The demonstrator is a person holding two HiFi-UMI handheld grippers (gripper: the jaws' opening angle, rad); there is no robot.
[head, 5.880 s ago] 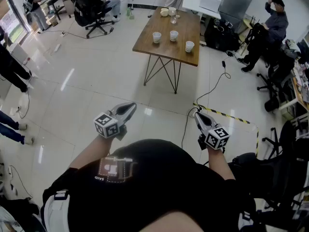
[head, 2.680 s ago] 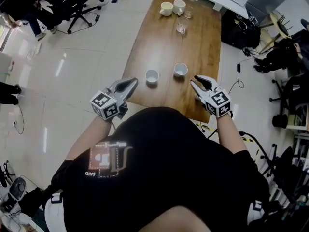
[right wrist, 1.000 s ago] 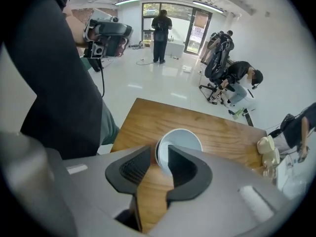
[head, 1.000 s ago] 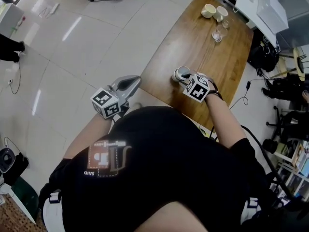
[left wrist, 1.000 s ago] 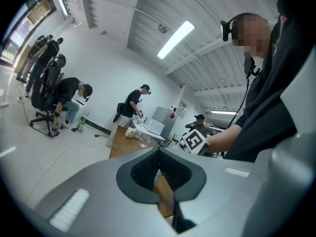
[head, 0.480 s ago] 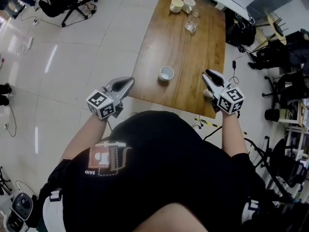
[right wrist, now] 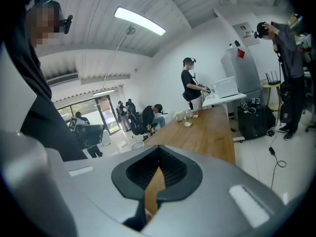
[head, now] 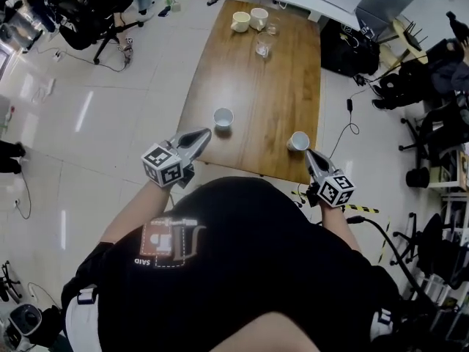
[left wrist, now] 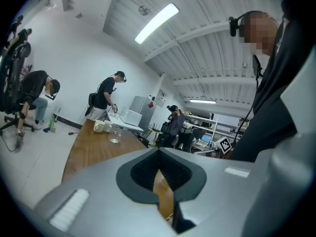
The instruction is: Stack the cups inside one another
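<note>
Left cup (head: 223, 117) and right cup (head: 298, 141) sit apart (mugs (head: 240, 22) beyond); left gripper (head: 205, 133) jaws together, right gripper (head: 308, 154) jaws just closed, empty.

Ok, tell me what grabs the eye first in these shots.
A long wooden table with one white cup upright in its left half and a second cup, apparently tilted, at its near right edge. The left gripper and right gripper point at the near end, both shut on nothing, the right's jaws having just closed. Two pale mugs stand at the far end.
</note>
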